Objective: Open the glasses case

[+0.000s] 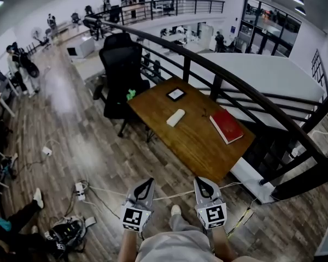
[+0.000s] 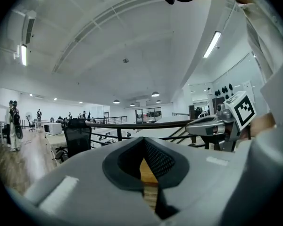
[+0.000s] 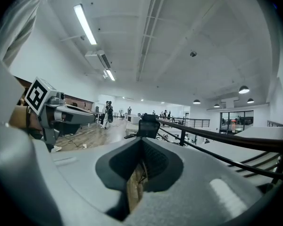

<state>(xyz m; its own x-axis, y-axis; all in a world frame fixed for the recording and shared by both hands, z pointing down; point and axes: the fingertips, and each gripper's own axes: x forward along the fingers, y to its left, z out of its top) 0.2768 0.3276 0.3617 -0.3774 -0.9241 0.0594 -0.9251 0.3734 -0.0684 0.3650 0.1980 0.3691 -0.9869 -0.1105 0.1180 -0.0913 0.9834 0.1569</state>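
White glasses case (image 1: pixel 176 117) on table (image 1: pixel 197 142); left claw (image 1: pixel 148 181) and right claw (image 1: pixel 200 180) (empty) closed.

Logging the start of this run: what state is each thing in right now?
glasses case: closed, lying on the table.
red book: closed, lying flat.
left gripper: shut, empty, short of the table.
right gripper: shut, empty, short of the table.
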